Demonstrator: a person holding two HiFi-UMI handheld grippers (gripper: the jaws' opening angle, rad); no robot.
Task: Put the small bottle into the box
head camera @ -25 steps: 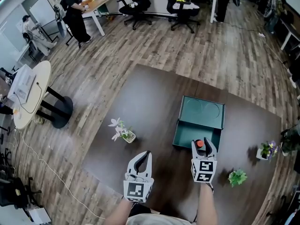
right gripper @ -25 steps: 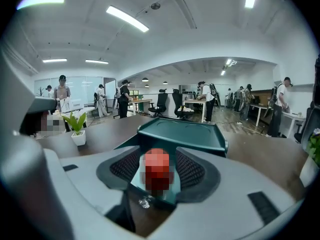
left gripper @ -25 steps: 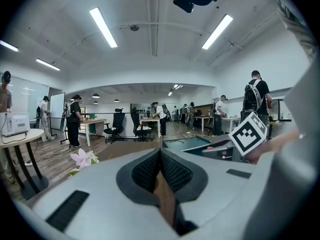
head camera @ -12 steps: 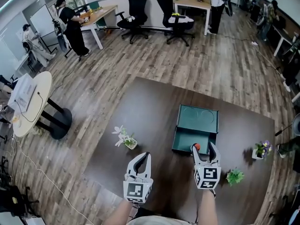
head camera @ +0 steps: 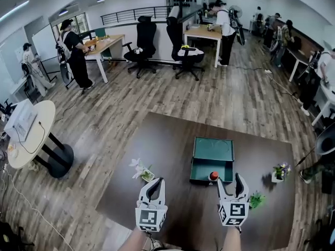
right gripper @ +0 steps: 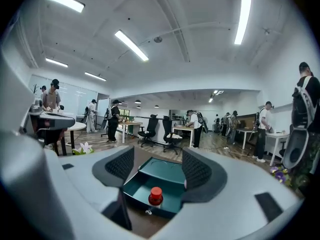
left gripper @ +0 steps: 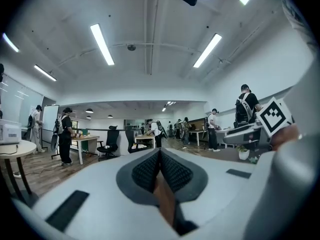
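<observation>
1. Head view: the small bottle (head camera: 213, 175) stands with its red cap up at the near edge of the green box (head camera: 203, 167) on the desk (head camera: 167, 140). From here I cannot tell which side of the front wall it is on. The right hand-held gripper (head camera: 229, 180) is just behind the bottle with its jaws spread. The left hand-held gripper (head camera: 156, 185) hangs well apart to the side and plays no part.

2. Left gripper view: the left hand-held gripper (left gripper: 160, 156) has its jaws pressed together with nothing between them (only a strip of desk shows below).

3. Right gripper view: the right hand-held gripper (right gripper: 159, 167) is released. Its jaws are opening wide, and neither pad touches the small bottle (right gripper: 155, 196), which stands ahead of them, upright inside the box (right gripper: 134, 188) against its near wall.

4. The step in hand looks like letting go. To do it well, I would draw the jaws straight back and up, keeping both pads off the red cap, since a sideways brush could tip the bottle.
</observation>
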